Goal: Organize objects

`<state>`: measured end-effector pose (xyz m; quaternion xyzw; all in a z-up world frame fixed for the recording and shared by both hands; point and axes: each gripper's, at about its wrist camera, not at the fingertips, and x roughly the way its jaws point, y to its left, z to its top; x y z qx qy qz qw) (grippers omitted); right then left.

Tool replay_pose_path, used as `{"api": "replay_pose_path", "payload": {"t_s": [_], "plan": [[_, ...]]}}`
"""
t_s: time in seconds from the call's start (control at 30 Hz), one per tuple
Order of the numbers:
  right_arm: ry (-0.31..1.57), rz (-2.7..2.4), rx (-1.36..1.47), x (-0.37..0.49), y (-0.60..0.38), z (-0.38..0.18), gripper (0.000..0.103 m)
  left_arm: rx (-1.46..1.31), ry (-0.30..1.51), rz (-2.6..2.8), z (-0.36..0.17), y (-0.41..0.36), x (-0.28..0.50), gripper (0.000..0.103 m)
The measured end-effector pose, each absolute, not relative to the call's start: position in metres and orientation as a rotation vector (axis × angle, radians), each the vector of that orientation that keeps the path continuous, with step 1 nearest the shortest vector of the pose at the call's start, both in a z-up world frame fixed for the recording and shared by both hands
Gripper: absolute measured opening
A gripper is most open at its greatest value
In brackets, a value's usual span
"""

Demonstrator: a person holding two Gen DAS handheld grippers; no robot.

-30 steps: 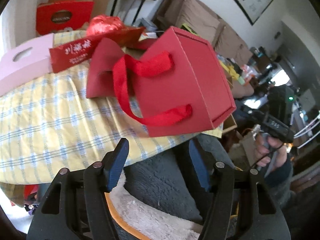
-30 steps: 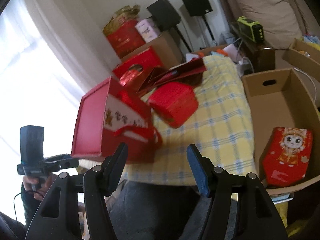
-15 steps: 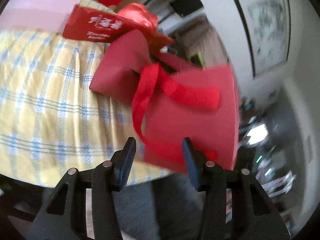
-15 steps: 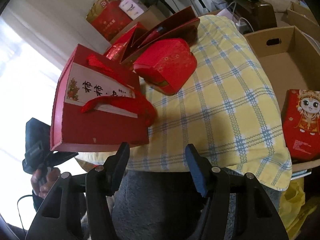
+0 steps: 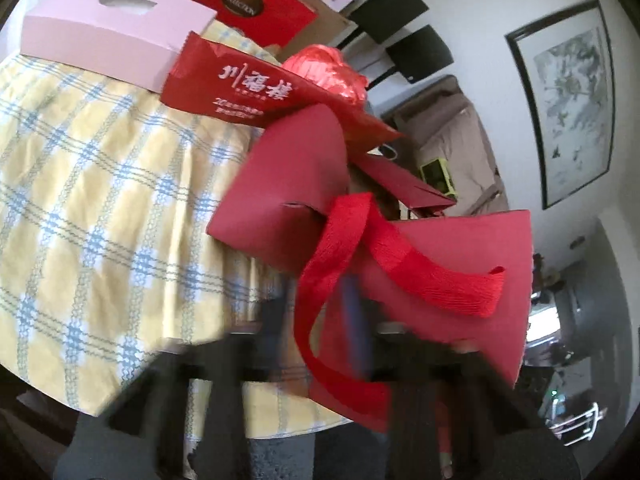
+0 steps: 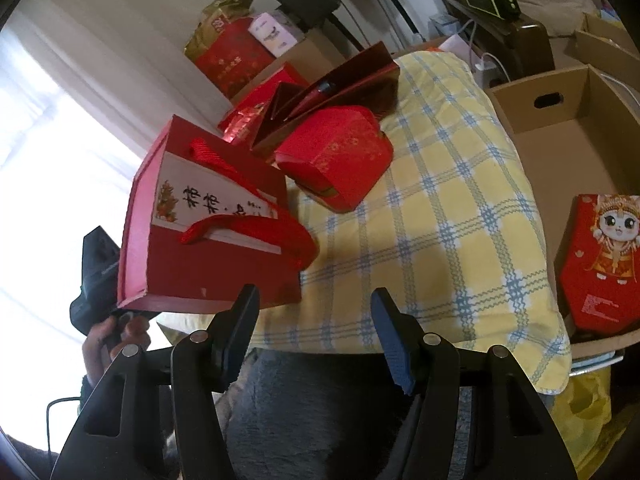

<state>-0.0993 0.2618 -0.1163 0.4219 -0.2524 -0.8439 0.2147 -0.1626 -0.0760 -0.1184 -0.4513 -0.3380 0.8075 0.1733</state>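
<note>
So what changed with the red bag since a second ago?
The left gripper moved in and its jaws have just been closing on the red gift bag, near its ribbon handle. The right gripper stayed open and empty; the cardboard box is unchanged.

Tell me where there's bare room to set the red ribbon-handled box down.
Free: the checked cloth between the small red box and the cardboard carton, and the carton's floor behind the cartoon packet. Crowded: the far end, where red gift bags pile up. The red ribbon-handled box overhangs the near-left edge.
</note>
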Motion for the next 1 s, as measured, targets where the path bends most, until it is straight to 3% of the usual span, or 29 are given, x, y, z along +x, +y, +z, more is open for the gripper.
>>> {"api": "replay_pose_path", "payload": {"t_s": [0.5, 0.53, 0.6, 0.63, 0.77, 1.0], "plan": [[-0.629, -2.456, 1.155, -0.141, 0.241, -0.101, 0.059, -1.019, -0.705, 2.794, -0.028, -0.118, -0.114, 0.0], [-0.589, -2.495, 1.154, -0.148, 0.237, -0.1, 0.056, -0.998, -0.676, 2.806, -0.023, -0.114, -0.114, 0.0], [-0.5, -2.572, 1.144, -0.158, 0.232, -0.097, 0.023, -0.957, -0.633, 2.826, -0.014, -0.11, -0.113, 0.0], [-0.447, -2.61, 1.138, -0.159, 0.23, -0.095, 0.017, -0.946, -0.615, 2.835, -0.008, -0.109, -0.11, 0.0], [-0.146, -2.937, 1.046, -0.144, 0.233, -0.08, 0.014, -0.873, -0.574, 2.898, 0.008, -0.114, -0.097, 0.0], [-0.234, -3.049, 0.93, -0.13, 0.288, -0.034, 0.014, -0.777, -0.575, 2.895, 0.03, -0.123, -0.085, 0.0]]}}
